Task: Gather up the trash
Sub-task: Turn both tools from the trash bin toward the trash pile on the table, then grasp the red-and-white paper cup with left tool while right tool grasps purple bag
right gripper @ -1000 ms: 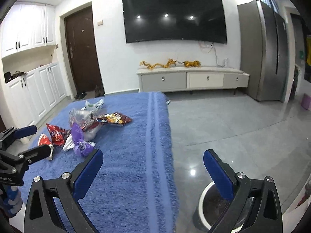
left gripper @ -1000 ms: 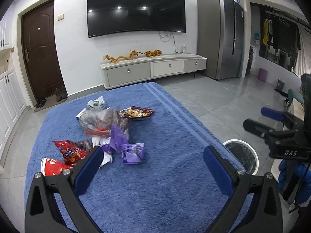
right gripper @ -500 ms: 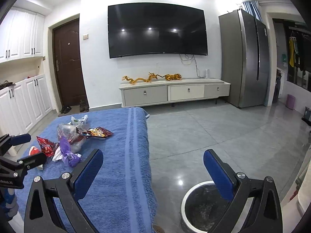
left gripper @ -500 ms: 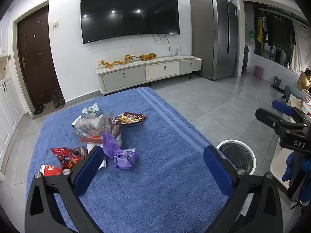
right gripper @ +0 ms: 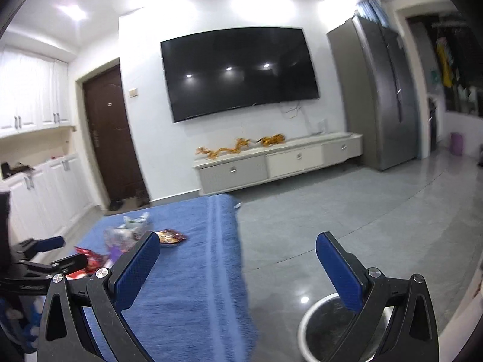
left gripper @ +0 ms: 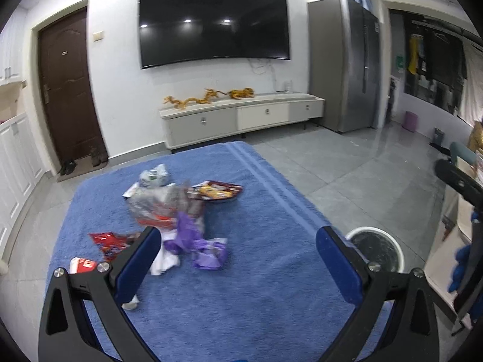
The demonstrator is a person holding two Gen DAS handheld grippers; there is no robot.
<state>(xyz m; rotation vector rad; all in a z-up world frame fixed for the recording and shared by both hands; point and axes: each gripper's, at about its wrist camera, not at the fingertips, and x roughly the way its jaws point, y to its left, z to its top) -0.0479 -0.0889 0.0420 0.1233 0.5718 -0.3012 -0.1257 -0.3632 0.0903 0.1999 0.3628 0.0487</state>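
Note:
A pile of trash lies on a blue towel (left gripper: 241, 286): a clear plastic bag (left gripper: 160, 202), purple wrappers (left gripper: 196, 241), red snack packets (left gripper: 108, 239) and an orange packet (left gripper: 217, 191). My left gripper (left gripper: 238, 259) is open and empty, held above the towel just short of the pile. A white trash bin (left gripper: 377, 252) stands on the floor to the right of the towel. My right gripper (right gripper: 238, 262) is open and empty, above the towel's right edge, with the bin (right gripper: 329, 328) below its right finger. The pile (right gripper: 120, 241) shows at the left in the right wrist view.
A grey tiled floor (left gripper: 362, 175) surrounds the towel. A TV cabinet (left gripper: 241, 117) stands at the far wall under a wall TV, with a fridge (left gripper: 347, 69) to the right and a brown door (left gripper: 66, 90) to the left. White cupboards (right gripper: 45, 187) line the left wall.
Both grippers have tilted upward, so more of the wall and ceiling shows. The pile sits lower and closer to my left gripper's left finger. Both stay open.

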